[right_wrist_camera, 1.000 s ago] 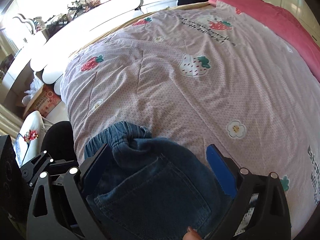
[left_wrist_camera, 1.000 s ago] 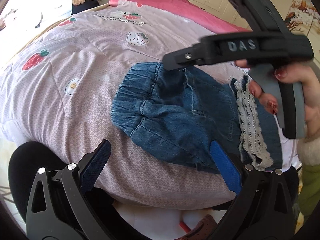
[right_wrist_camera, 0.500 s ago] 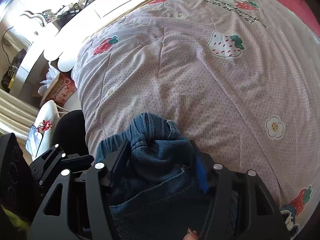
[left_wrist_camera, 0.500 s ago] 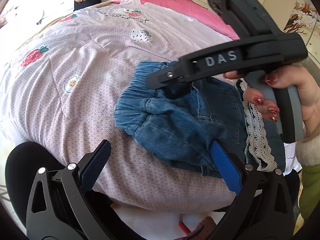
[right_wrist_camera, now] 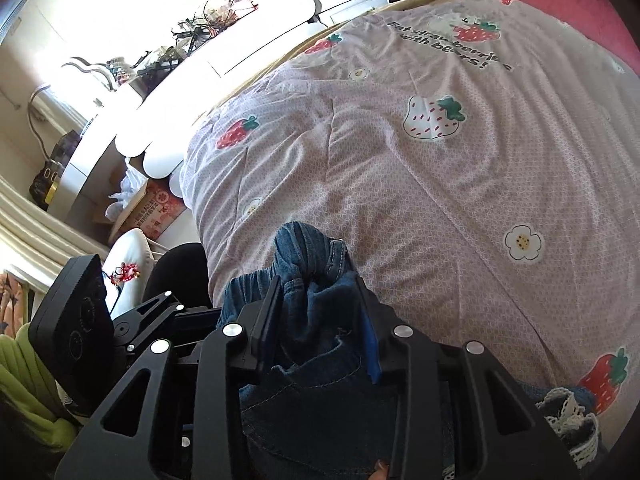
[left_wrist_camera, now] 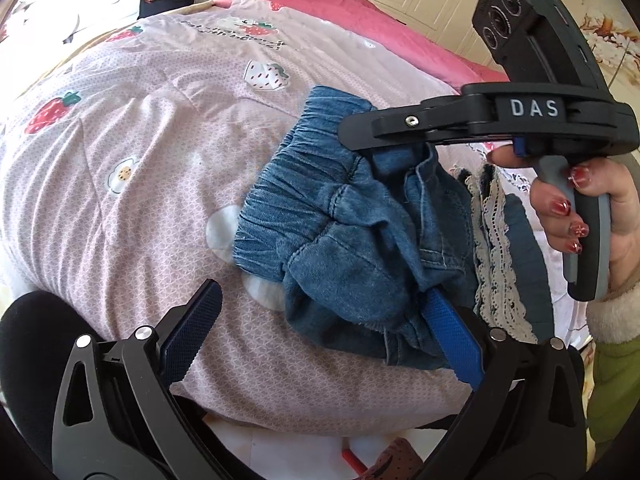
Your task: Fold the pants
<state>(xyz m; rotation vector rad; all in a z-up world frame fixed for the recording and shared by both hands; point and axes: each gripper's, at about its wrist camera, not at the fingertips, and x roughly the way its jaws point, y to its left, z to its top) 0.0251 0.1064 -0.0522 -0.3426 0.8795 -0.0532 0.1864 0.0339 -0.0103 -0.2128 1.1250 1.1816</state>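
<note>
1 second ago wide open, the right claw (right_wrist_camera: 320, 316) is closing on the bunched blue denim pants (left_wrist_camera: 360, 236) at the bed's near edge, starting a fold, while the left claw (left_wrist_camera: 320, 336) gapes empty.

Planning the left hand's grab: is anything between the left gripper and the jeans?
Nothing visible: the left gripper is open at the jeans, one finger already against them. The right gripper is closing on their bunched denim.
</note>
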